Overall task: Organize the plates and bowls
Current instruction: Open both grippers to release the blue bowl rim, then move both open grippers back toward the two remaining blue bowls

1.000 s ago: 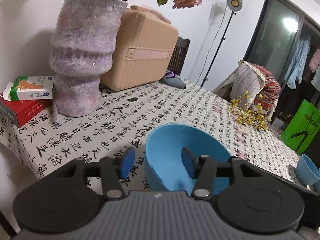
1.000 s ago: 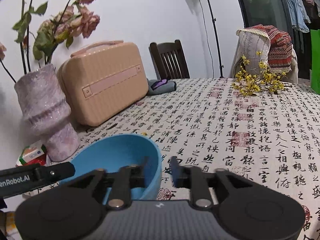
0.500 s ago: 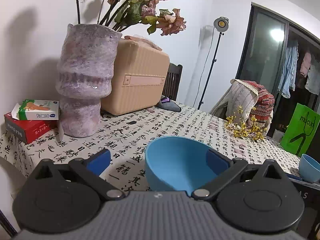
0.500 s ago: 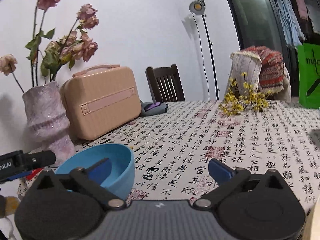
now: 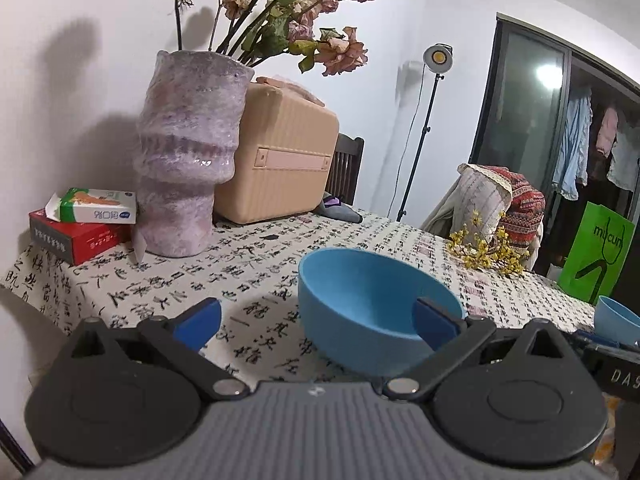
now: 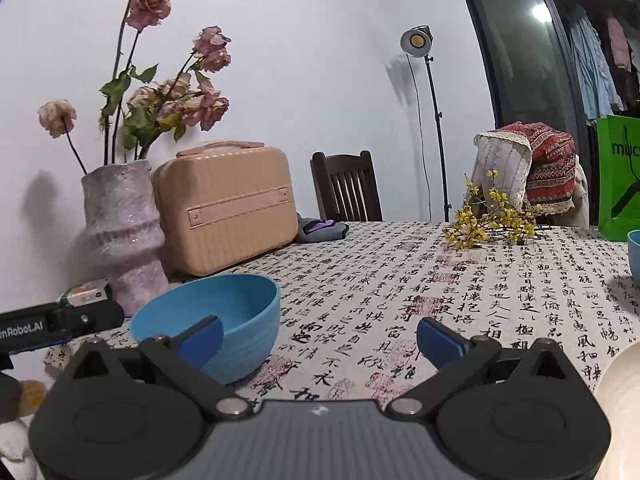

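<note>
Nearest to us, the left tongs [image 5: 316, 320] stand released, jaws spread fully wide and gripping nothing; the right-hand blue pad [image 5: 434, 322] overlaps the near rim of the blue bowl [image 5: 372, 304] in the left wrist view, but whether it touches the rim we cannot tell. The right tongs [image 6: 320, 336] are likewise released and empty, with their left pad in front of the same blue bowl [image 6: 224, 320] and their right pad over bare cloth. The bowl sits upright on the worktop [image 6: 480, 280], which is covered with a calligraphy-print cloth, near its front left corner. In the right wrist view the body of the left tool [image 6: 60, 322] reaches in from the left edge, just beside the bowl. A cream-coloured rim [image 6: 620, 408] shows at the lower right edge. A second blue bowl [image 5: 618, 320] stands well apart at the right edge of the worktop. Behind the first bowl we see a mottled purple vase [image 5: 188, 152] holding dried roses, with a red box [image 5: 76, 236] and a green-and-white carton [image 5: 94, 206] stacked beside it. A beige case [image 5: 280, 164] stands just beside the vase. Farther back lie yellow flower sprigs [image 6: 488, 224], then a dark wooden chair [image 6: 346, 186], a floor lamp [image 6: 418, 42] and a green bag [image 5: 596, 256].
</note>
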`<state>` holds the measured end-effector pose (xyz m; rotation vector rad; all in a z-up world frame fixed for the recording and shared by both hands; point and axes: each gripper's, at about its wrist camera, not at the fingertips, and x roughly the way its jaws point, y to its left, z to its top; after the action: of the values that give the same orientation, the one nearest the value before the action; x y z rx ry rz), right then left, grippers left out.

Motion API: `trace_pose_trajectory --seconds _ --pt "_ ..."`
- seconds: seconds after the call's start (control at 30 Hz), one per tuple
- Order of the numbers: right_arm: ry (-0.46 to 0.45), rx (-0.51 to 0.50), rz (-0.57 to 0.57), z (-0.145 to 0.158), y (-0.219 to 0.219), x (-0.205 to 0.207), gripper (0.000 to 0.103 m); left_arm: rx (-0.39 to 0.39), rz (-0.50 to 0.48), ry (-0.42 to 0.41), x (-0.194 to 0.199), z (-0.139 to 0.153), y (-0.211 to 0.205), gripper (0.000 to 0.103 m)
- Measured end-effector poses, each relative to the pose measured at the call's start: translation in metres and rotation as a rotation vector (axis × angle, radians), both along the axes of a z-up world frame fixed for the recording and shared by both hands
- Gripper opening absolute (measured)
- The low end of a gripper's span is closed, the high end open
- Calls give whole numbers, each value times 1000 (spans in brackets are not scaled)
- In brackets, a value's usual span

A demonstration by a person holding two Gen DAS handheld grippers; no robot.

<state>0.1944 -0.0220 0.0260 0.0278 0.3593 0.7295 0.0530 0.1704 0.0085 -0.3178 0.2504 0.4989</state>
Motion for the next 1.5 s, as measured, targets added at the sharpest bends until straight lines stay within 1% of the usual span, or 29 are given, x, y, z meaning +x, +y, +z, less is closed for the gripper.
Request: trace_pose_trajectory --seconds 0.13,0.27,0.4,0.57,0.67,0.87,1.17,1.33,1.5 --pt "-9 5 4 -1 -8 -6 103 -4 14 -2 -16 -12 -2 103" --pt "-16 11 4 -2 -19 -10 103 19 39 18 -34 -22 -1 103" --pt "-26 19 -6 -3 -29 -16 103 11 52 8 -47 -23 2 103" --pt "-68 19 -20 0 -43 -28 103 33 46 -22 -56 -19 -4 103" --pt "-79 17 -28 0 -52 -34 103 51 29 -39 -55 -15 -10 103" --pt "-74 22 -79 0 -67 -35 103 84 -21 -39 -44 -11 -23 103" --pt "-83 30 -104 2 -73 -33 103 101 -32 -58 -42 -8 -28 103" --pt "-96 27 -122 4 -81 -32 103 109 -53 -86 -31 -3 -34 103" --pt "-114 22 -173 8 -98 -29 103 115 -99 -123 -18 3 -45 103"
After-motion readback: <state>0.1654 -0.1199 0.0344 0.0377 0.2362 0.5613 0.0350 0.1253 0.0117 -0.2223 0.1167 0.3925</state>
